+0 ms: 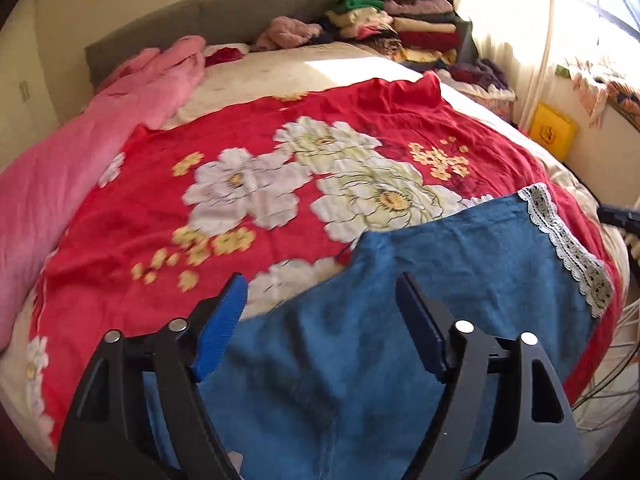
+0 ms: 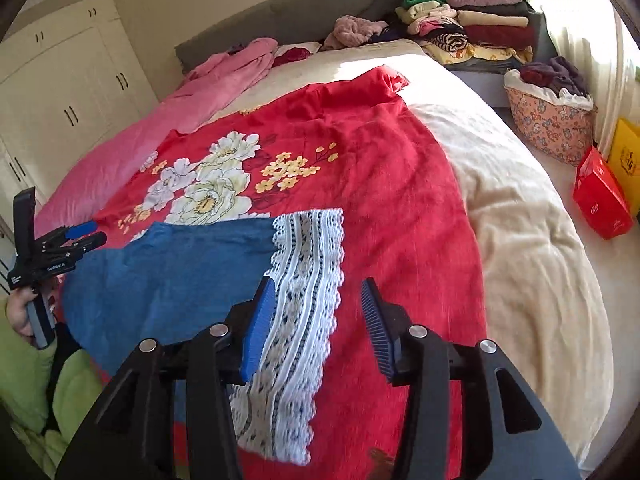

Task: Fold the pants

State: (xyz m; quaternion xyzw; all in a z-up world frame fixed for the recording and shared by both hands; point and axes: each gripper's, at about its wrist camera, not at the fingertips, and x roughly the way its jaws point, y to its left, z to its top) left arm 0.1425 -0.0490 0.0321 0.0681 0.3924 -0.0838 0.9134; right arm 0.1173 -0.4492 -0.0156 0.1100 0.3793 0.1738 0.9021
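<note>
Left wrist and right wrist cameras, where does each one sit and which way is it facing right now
Left wrist view: rides the left gripper, low over the blue pants, facing up the bed toward the grey headboard; both open fingers frame the bottom.
Right wrist view: rides the right gripper, above the lace trim, facing the same way; its open fingers show, plus the left gripper and the hand holding it.
Shared: pants, red floral blanket, pink quilt, folded clothes pile.
</note>
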